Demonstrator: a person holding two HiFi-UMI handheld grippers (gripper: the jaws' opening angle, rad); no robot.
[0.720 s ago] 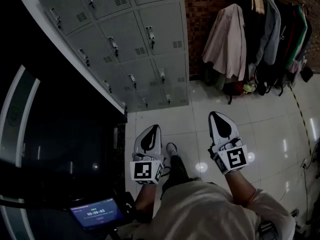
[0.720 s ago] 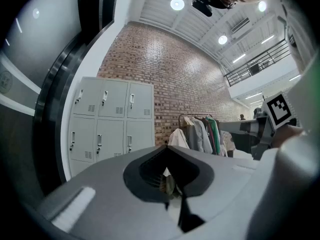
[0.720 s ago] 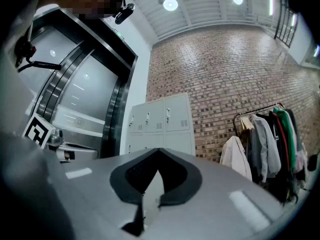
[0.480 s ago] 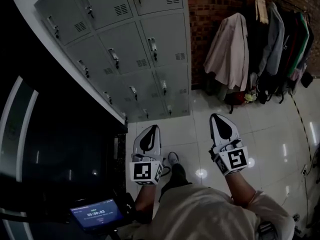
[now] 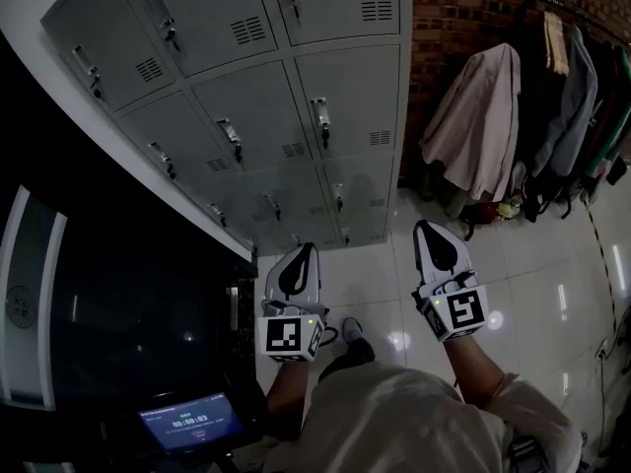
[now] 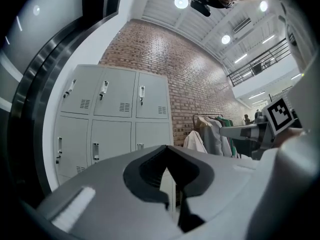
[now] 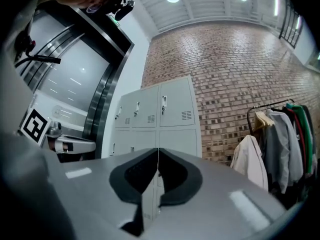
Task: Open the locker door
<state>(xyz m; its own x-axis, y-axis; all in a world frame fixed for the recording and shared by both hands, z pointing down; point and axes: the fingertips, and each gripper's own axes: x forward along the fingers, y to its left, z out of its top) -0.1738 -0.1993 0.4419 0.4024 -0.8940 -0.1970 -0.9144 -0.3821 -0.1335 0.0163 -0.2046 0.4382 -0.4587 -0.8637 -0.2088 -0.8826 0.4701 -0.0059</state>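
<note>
A grey bank of lockers stands ahead with all doors shut; each door has a small latch handle and a vent. The same lockers fill the middle of the left gripper view, and in the right gripper view the lockers stand beside a dark door frame. My left gripper and right gripper are held side by side at chest height, some way short of the lockers. Both point forward, shut with nothing between the jaws. Their tips meet in the left gripper view and the right gripper view.
A red brick wall runs right of the lockers. A clothes rack with several coats stands against it. To my left are a large dark panel and a small lit display. Glossy white floor tiles lie below.
The lockers have grown larger and slid lower and to the right in the head view, as the view has come closer. Both grippers keep their places and stay shut.
</note>
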